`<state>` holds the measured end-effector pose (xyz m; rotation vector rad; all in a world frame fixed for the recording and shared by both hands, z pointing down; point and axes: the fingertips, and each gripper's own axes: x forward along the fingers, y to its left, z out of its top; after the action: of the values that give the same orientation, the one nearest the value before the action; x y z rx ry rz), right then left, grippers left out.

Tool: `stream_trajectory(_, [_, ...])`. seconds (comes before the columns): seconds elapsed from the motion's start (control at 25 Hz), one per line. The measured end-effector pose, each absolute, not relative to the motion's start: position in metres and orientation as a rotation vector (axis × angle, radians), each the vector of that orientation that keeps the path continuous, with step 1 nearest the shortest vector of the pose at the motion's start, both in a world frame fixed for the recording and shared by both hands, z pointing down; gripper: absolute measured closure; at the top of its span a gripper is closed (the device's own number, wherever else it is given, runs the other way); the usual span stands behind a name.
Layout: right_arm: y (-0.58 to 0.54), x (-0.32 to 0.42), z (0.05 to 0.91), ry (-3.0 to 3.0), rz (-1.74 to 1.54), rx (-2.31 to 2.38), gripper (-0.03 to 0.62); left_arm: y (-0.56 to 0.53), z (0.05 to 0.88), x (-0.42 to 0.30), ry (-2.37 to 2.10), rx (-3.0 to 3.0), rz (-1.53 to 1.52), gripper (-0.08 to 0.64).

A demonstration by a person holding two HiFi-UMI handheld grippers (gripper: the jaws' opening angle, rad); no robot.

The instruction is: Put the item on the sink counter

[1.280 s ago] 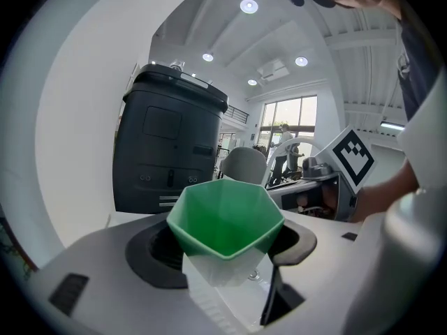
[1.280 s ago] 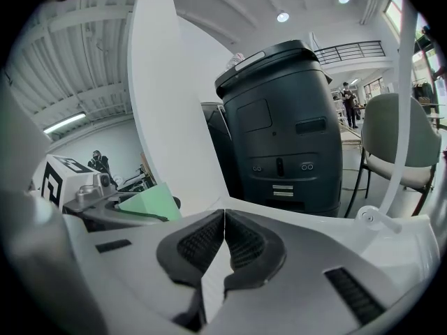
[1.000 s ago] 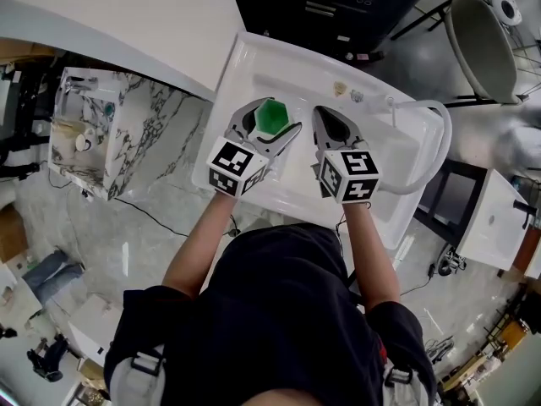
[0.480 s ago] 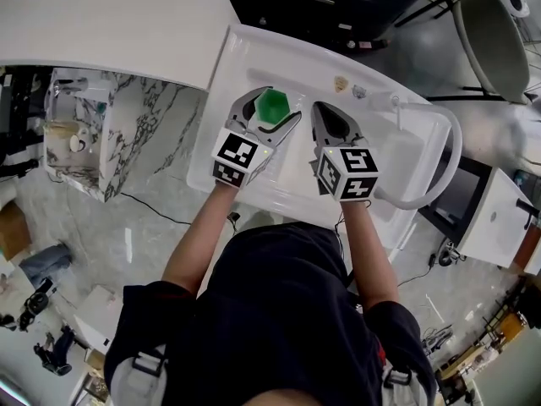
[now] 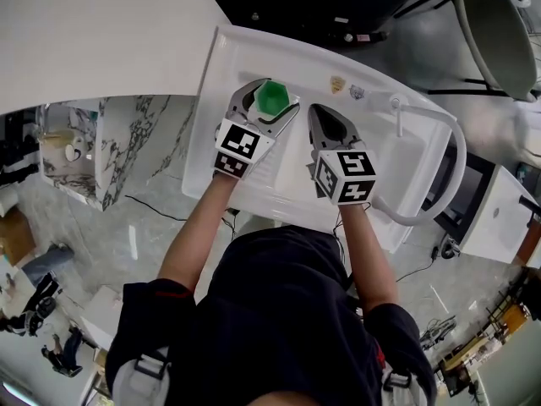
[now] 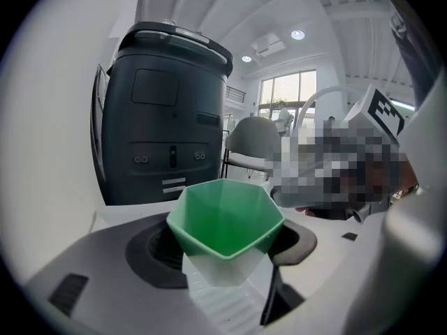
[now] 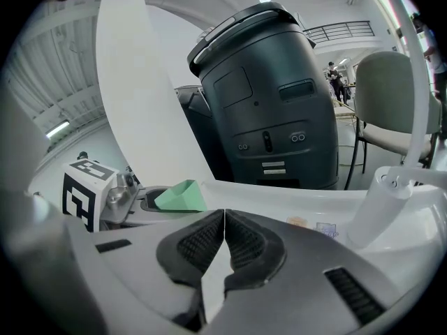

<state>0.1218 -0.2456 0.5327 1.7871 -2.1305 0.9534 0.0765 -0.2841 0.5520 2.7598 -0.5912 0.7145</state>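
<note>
Between the jaws of the left claw (image 5: 275,98), the green cup (image 6: 225,218) was held by its sides over the sink counter (image 5: 287,62), looking light, stiff and slippery, while the right claw (image 7: 223,215) was shut, empty.

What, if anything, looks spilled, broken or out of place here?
Nothing stands out. The green cup, held in the left gripper over the white sink, looks whole and empty; the right gripper is shut on nothing, and no spill shows.
</note>
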Motion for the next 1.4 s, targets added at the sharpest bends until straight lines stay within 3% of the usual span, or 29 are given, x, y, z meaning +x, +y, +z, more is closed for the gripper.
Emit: stream_trajectory(1.4, [-0.237, 0.128, 0.582, -2.069, 1.103, 1.735, 0.558, -0.357, 0.596, 0.12, -0.63, 2.792, 0.636, 0.244])
